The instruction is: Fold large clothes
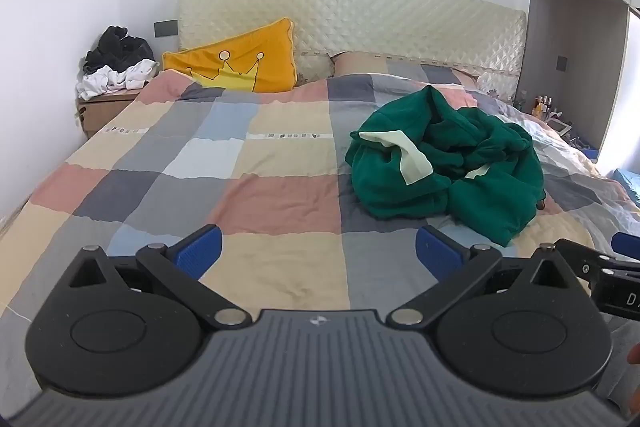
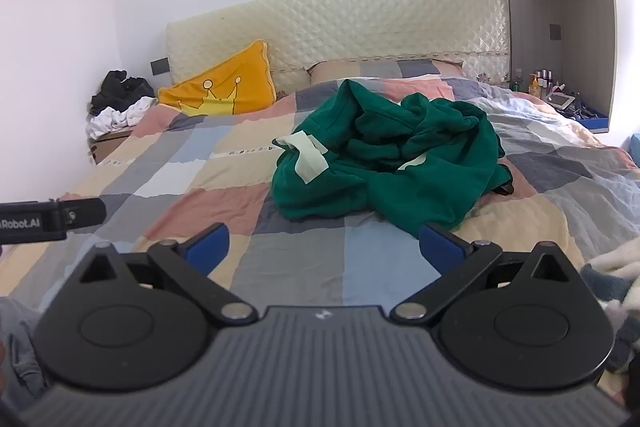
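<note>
Bedroom, white walls; one bed under a patchwork quilt (image 1: pixel 280 195) of pink, beige, grey and blue squares.

Nearest: left gripper (image 1: pixel 318 251), black arms with blue pads, fingers spread wide, nothing between them, held above the near end of the quilt and angled downward. Right gripper (image 2: pixel 324 247), same make, fingers likewise released and empty, also over the quilt's near edge. The two are side by side; each shows at the margin of the other's view.

Mid-bed: one large green garment (image 2: pixel 384 155), crumpled in a heap, pale cream patches showing on its left side. It lies on the quilt toward the right half of the bed, well apart from both grippers, untouched and unfolded.

Further back: yellow cushion (image 1: pixel 236 65) with a crown drawing, propped against the headboard on the left. Pillow (image 2: pixel 384 69) in the quilt's pattern, flat at the head of the bed. Cream quilted headboard (image 1: pixel 360 15).

Far left: bedside cabinet (image 1: pixel 100 107) bearing a pile of black and white clothes (image 1: pixel 116 63).

Far right: grey shelf niche (image 2: pixel 560 95) holding small bottles and oddments.
</note>
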Demonstrator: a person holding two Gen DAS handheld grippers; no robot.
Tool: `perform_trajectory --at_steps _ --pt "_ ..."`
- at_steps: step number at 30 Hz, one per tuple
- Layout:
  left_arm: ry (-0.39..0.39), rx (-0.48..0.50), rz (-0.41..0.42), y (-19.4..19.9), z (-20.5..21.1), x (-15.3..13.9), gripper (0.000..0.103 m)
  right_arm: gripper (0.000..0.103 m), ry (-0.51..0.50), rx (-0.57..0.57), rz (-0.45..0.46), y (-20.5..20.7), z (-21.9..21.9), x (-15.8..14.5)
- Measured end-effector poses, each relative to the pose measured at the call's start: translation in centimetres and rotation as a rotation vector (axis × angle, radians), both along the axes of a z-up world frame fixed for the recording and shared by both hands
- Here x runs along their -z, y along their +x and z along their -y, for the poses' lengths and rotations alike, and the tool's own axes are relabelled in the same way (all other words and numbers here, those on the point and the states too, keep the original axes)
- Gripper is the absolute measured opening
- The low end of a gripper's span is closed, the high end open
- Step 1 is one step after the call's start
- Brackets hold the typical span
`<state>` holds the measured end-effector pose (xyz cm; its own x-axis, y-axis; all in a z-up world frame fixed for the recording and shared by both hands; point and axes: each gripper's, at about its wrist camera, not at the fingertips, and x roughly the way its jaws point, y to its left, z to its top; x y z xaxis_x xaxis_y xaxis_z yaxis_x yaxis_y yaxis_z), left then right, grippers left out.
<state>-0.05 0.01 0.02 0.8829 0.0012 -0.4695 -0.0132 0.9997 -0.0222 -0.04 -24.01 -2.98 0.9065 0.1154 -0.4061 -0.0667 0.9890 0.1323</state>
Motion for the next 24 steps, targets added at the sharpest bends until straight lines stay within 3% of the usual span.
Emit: perform_trajectory --at_steps 24 --pt "-0.004 -0.022 -0.004 -0.28 -0.56 0.25 0.103 0.103 -0.036 -0.005 -0.012 0.51 -0.23 0.33"
